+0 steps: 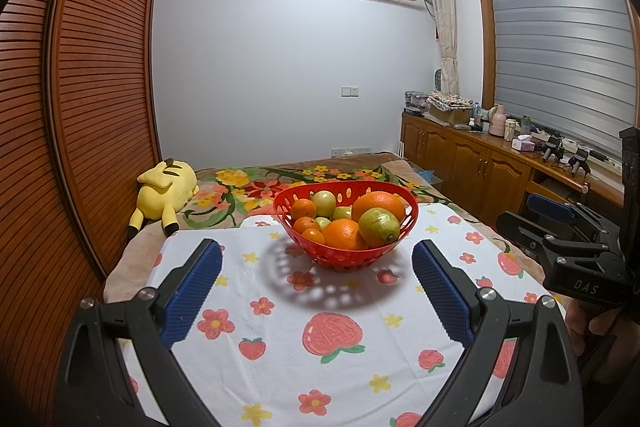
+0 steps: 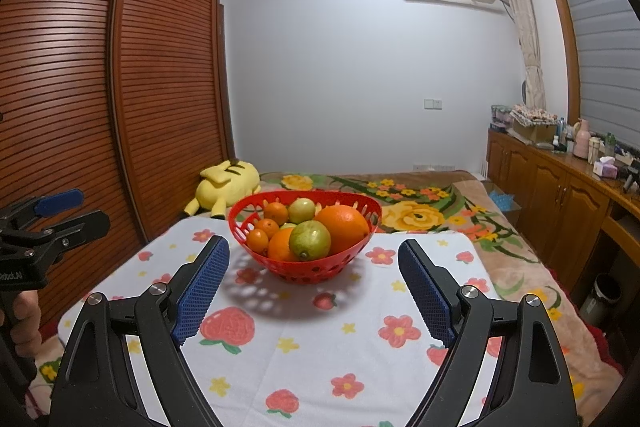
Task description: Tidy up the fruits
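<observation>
- Filling the red basket (image 1: pixel 344 259) at frame centre, fruits (image 1: pixel 340 233) overlap, hiding lower ones.
- Left gripper (image 1: pixel 316 265) and right gripper (image 2: pixel 314 261) gape wide, empty, bases cut off.

Bed (image 1: pixel 404 167) covered by a floral blanket (image 2: pixel 420 215). White cloth with strawberry and flower print (image 1: pixel 320 343) lies over the near part of the bed. Red perforated basket (image 1: pixel 348 259) of fruit stands on the cloth, toward its far edge. Yellow plush toy (image 1: pixel 164 195) lies at the bed's far left edge.
</observation>
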